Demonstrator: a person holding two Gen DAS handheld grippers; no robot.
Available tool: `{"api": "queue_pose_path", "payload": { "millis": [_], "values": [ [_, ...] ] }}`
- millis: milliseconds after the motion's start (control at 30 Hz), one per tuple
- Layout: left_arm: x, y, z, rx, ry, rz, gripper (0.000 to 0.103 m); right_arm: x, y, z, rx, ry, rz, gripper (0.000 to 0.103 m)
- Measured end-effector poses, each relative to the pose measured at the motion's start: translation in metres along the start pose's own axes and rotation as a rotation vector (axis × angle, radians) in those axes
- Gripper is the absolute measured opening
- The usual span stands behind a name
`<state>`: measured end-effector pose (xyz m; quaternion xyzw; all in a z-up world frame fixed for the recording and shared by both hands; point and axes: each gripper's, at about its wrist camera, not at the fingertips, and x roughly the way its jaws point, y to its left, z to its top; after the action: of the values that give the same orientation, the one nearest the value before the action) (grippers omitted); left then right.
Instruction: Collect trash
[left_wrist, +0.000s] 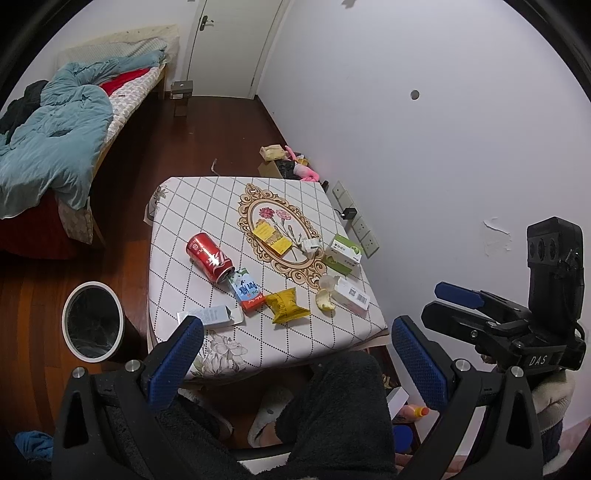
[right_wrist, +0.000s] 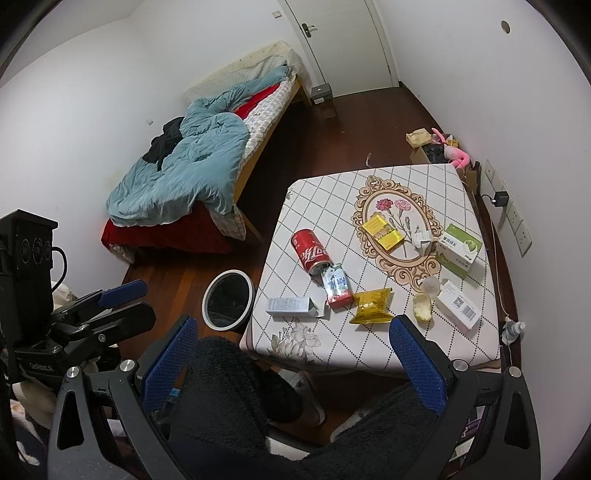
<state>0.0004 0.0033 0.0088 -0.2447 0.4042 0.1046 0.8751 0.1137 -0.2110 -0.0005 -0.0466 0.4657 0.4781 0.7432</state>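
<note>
A small table (left_wrist: 207, 206) (right_wrist: 443, 184) holds trash: a red cola can (left_wrist: 209, 257) (right_wrist: 310, 251) on its side, a milk carton (left_wrist: 246, 291) (right_wrist: 335, 286), a yellow snack bag (left_wrist: 285, 305) (right_wrist: 372, 305), a grey box (left_wrist: 209, 316) (right_wrist: 290, 306), a peel (left_wrist: 324, 299) (right_wrist: 422, 306), a yellow pack (left_wrist: 270, 239) (right_wrist: 382, 231), and white and green boxes (left_wrist: 345, 254) (right_wrist: 458, 251). A round bin (left_wrist: 92, 320) (right_wrist: 227, 304) stands on the floor left of the table. My left gripper (left_wrist: 295, 354) and right gripper (right_wrist: 295, 350) are open and empty, above the near table edge.
A bed (left_wrist: 55, 140) (right_wrist: 199, 162) with a blue quilt lies at the left. The person's dark-clad knees and slippers (left_wrist: 266, 413) are under the near edge. Clutter (left_wrist: 291, 162) sits by the wall behind the table. A door (left_wrist: 229, 44) is at the back.
</note>
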Motion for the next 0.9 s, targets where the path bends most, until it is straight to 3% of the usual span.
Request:
{"api": "queue_pose_path", "payload": {
  "millis": [900],
  "values": [
    [-0.0018, -0.0084, -0.0007, 0.019, 0.0, -0.014, 0.103, -0.0017, -0.0011, 0.0014, -0.003, -0.004, -0.002, 0.103]
  ]
}}
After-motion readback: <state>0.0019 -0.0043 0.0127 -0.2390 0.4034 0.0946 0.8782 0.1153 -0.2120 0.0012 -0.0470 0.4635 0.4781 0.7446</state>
